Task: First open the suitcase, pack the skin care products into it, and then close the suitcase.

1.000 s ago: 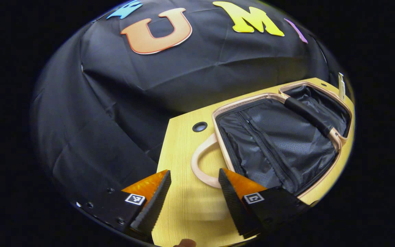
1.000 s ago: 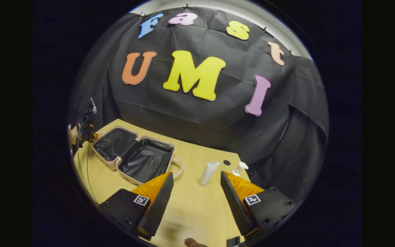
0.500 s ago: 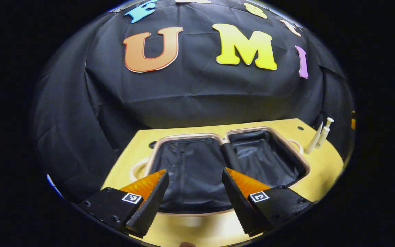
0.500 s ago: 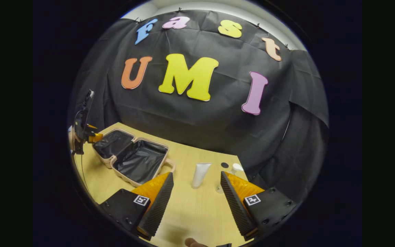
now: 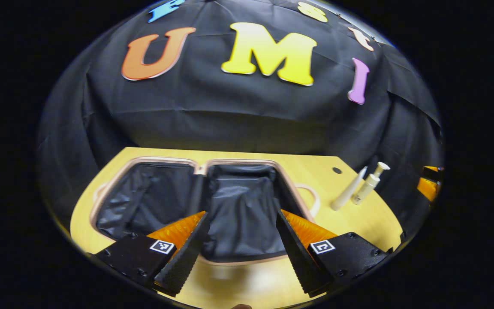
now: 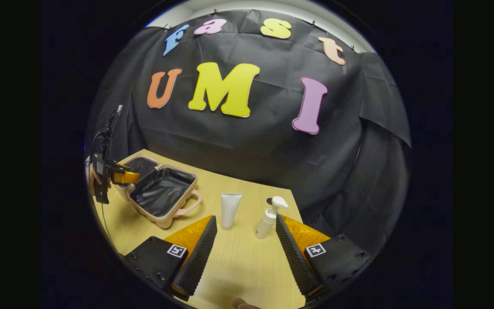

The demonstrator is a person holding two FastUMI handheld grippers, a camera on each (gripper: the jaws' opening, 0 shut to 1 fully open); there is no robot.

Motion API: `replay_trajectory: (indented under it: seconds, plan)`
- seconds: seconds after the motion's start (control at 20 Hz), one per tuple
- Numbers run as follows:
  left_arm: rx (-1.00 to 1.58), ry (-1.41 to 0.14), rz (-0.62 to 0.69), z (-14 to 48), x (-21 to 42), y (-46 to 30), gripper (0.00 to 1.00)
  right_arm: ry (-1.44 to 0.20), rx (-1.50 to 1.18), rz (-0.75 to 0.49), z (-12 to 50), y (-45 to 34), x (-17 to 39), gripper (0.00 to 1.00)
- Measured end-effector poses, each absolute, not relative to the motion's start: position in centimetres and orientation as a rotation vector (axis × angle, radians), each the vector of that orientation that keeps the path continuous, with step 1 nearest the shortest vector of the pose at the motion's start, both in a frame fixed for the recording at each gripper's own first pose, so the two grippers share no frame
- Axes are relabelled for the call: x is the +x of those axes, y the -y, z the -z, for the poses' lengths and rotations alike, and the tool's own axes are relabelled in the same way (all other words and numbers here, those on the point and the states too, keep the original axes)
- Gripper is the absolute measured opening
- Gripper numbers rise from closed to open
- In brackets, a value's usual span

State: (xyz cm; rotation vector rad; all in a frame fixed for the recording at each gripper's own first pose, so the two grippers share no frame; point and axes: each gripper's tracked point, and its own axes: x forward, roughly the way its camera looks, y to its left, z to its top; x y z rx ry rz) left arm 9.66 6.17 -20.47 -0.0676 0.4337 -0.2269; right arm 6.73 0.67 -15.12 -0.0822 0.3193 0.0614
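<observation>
A small pink suitcase point(image 5: 238, 259) lies wide open on the wooden table, its two black-lined halves side by side; in the right gripper view the suitcase point(image 6: 161, 216) sits at the left. My left gripper point(image 5: 238, 240) hangs open just above its near rim with nothing between the fingers. A white tube point(image 6: 230, 209) and a white pump bottle point(image 6: 268, 219) rest on the table ahead of my right gripper point(image 6: 245, 240), which is open and empty. The tube point(image 5: 349, 194) and the pump bottle point(image 5: 369, 183) lie to the right of the case in the left gripper view.
The wooden table point(image 6: 247, 266) has a round cable hole point(image 5: 336, 170) near its back edge. The left gripper point(image 6: 114, 176), with its cable, shows over the case's left side in the right gripper view. Black cloth closes the booth behind the table.
The left gripper view has swung from the case's handle end to face both open halves squarely. The right gripper view has turned right, bringing the tube and pump bottle between its fingers.
</observation>
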Motion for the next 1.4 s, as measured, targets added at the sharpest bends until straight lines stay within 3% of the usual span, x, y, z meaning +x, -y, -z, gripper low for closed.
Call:
replay_trajectory:
  seconds: [0.3,0.55,1.1,1.2,1.3,1.35,1.4]
  plan:
    - [-0.009,-0.48,0.438,22.5,10.6,8.3,0.98,-0.38,-0.061,-0.061,18.3,3.7,7.6,0.83]
    - [0.067,-0.485,0.534,24.6,13.3,17.4,0.98,-0.416,-0.066,-0.053,20.2,7.8,8.7,0.82]
    - [0.117,-0.487,0.547,28.0,18.4,22.4,0.74,-0.48,-0.06,-0.034,24.0,13.0,10.7,0.82]
    - [0.118,-0.484,0.533,28.5,18.9,22.3,0.61,-0.486,-0.052,-0.041,24.4,12.8,11.3,0.82]
    - [0.114,-0.477,0.528,28.5,19.1,22.3,0.63,-0.487,-0.049,-0.054,24.6,12.3,12.1,0.82]
    - [0.125,-0.478,0.527,28.6,19.1,22.4,0.54,-0.487,-0.047,-0.061,24.6,12.0,12.7,0.82]
    - [0.138,-0.482,0.524,28.6,19.0,22.3,0.53,-0.487,-0.044,-0.068,24.7,11.7,13.2,0.82]
